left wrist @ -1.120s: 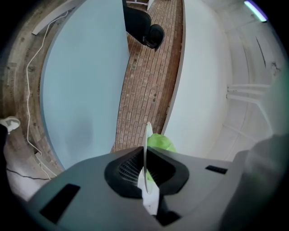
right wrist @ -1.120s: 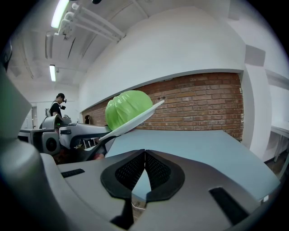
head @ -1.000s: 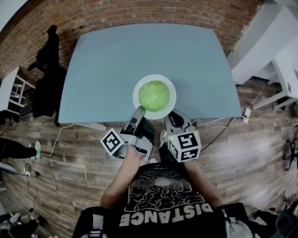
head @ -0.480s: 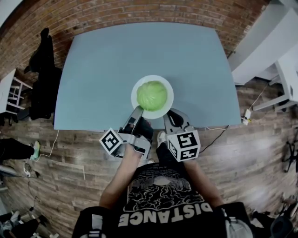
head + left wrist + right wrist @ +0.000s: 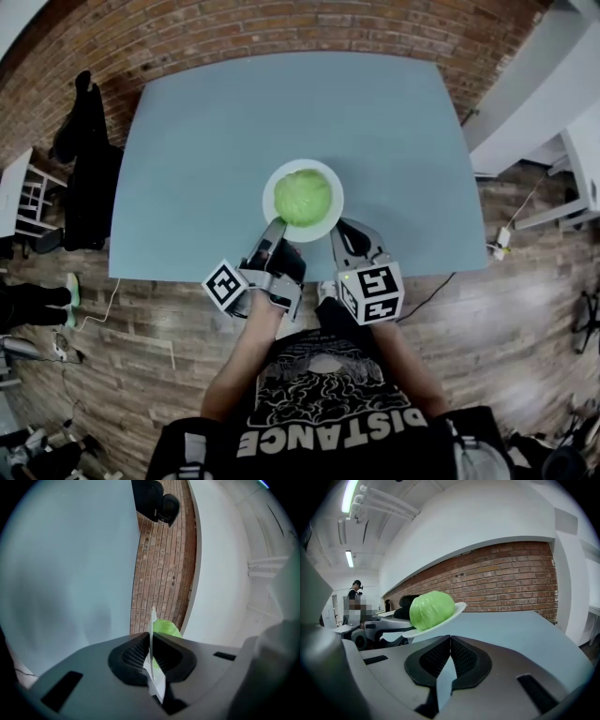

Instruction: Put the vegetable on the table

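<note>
A round green cabbage [image 5: 303, 197] sits on a white plate [image 5: 281, 223] above the near part of the blue-grey table [image 5: 234, 131]. My left gripper [image 5: 275, 228] is shut on the plate's near-left rim; in the left gripper view the rim [image 5: 152, 620] stands edge-on between the jaws of that gripper [image 5: 151, 638], with the cabbage [image 5: 165, 626] behind. My right gripper [image 5: 345, 231] is beside the plate's near-right rim, shut with nothing in it. In the right gripper view the closed right gripper [image 5: 450, 640] has the cabbage [image 5: 431, 609] and plate [image 5: 454, 610] ahead to the left.
A black chair with dark clothing [image 5: 84, 159] stands left of the table, with a white rack [image 5: 23, 187] beyond it. White furniture [image 5: 544, 94] is at the right. Wooden floor and a brick wall surround the table. A person [image 5: 355, 597] stands far off.
The plate with the cabbage has moved forward from the table's front edge to further over the tabletop, with both grippers following. The left gripper's hold is unchanged.
</note>
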